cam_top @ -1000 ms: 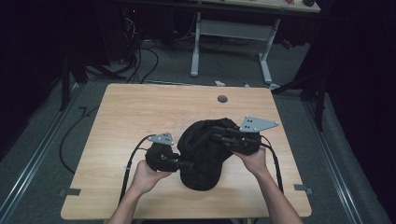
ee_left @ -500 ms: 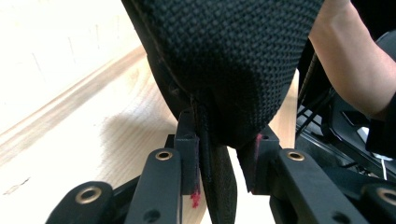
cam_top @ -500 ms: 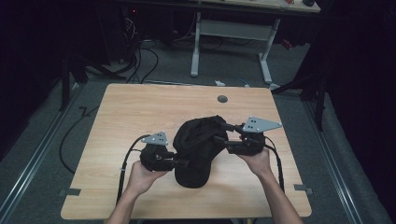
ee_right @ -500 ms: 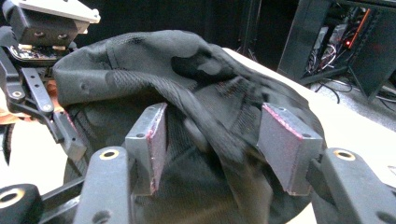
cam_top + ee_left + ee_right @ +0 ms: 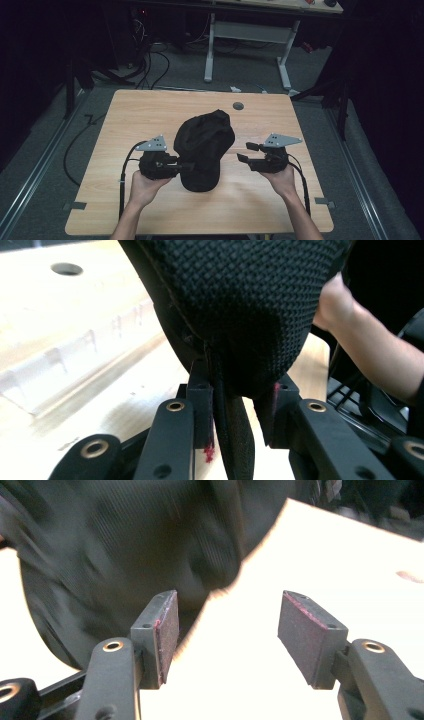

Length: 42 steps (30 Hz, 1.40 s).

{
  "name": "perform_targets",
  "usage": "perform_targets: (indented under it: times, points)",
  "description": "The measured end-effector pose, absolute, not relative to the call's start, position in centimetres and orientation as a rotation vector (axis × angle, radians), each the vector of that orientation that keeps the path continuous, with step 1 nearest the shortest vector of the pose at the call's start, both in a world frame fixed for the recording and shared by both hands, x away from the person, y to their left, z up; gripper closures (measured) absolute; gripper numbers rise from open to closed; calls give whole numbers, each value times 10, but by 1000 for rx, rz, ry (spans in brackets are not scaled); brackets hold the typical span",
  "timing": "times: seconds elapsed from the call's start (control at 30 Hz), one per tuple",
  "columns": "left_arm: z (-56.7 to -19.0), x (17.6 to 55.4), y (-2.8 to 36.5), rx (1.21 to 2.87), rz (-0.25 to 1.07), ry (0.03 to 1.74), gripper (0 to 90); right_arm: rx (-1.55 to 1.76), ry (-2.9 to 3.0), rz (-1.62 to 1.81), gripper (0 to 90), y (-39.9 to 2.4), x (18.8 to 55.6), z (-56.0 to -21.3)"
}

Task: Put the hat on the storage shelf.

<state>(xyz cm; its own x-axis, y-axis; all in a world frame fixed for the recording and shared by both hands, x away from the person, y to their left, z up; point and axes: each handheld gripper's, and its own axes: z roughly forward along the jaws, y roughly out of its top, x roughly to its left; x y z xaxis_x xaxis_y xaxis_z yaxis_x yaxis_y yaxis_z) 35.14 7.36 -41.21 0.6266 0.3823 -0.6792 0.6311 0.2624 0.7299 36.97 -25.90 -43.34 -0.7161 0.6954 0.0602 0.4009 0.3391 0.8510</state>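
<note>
A black mesh cap (image 5: pixel 202 145) lies on the wooden table (image 5: pixel 150 110), crown toward the far side. My left gripper (image 5: pixel 186 166) is at its near-left edge, shut on the cap's rim. In the left gripper view the black fabric (image 5: pixel 240 305) runs down between the jaws of the left gripper (image 5: pixel 239 405). My right gripper (image 5: pixel 244 151) hangs just right of the cap, apart from it. Its jaws have just been opening and now stand open, with bare table between the pads of the right gripper (image 5: pixel 227 630). The cap (image 5: pixel 115 545) is blurred to its left.
A round cable hole (image 5: pixel 238 106) sits near the table's far edge, also seen as a hole (image 5: pixel 66 269) in the left gripper view. A white desk frame (image 5: pixel 245 35) and floor cables (image 5: pixel 150 60) lie beyond the table. The person's right forearm (image 5: pixel 360 340) is past the cap.
My right gripper let go of the cap, opened and drew off to the right and lower. The cap dropped flatter onto the table. My left gripper kept its hold and shifted slightly.
</note>
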Motion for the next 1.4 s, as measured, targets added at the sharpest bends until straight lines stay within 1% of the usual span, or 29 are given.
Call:
perform_targets:
  times: [0.4,0.73,0.9,1.0,1.13,1.4]
  points:
    - [-404,359,81,1296,-103,973,713,1208,2311,1113,419,-272,373,-499]
    - [-396,369,87,1241,-19,1002,712,1262,2273,1016,418,-277,376,-526]
    - [-391,375,90,1219,19,1012,711,1253,2247,968,420,-278,376,-531]
    - [-389,380,90,1212,59,1019,711,1259,2234,948,401,-277,375,-531]
    - [-386,385,91,1208,80,1029,711,1260,2231,945,399,-277,375,-531]
    - [-373,395,90,1178,182,1020,711,1266,2229,943,394,-277,375,-531]
